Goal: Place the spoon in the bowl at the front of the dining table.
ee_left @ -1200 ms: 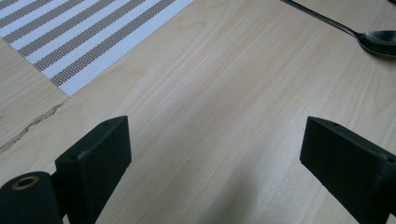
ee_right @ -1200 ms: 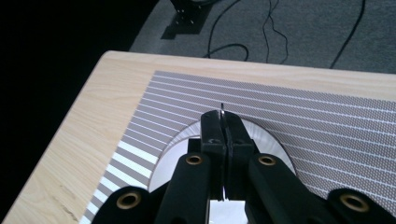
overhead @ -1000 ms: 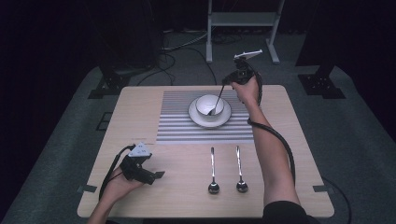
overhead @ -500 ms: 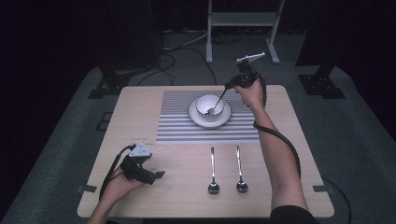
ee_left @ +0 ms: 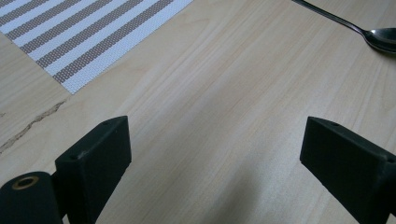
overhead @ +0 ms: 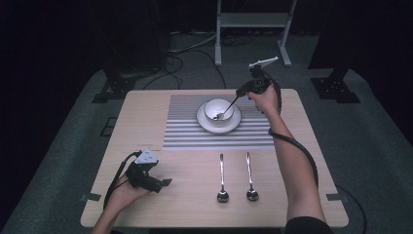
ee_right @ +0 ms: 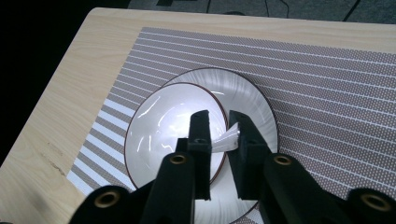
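Right gripper (overhead: pixel 239 91) is clamping a spoon (overhead: pixel 225 108) by its handle, its tip dipping into the bowl (overhead: pixel 217 109) near the tabletop's far edge. Left gripper (overhead: pixel 163 183) is resting wide open near the near-left corner.

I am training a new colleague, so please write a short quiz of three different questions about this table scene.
1. True or false: the right gripper holds a spoon whose tip is in the bowl.
2. How many spoons lie on the bare table?
3. The left gripper is: A) open, holding nothing; B) shut on a spoon; C) inside the bowl.

Key: 1 true. 2 two, the left one and the right one. 3 A.
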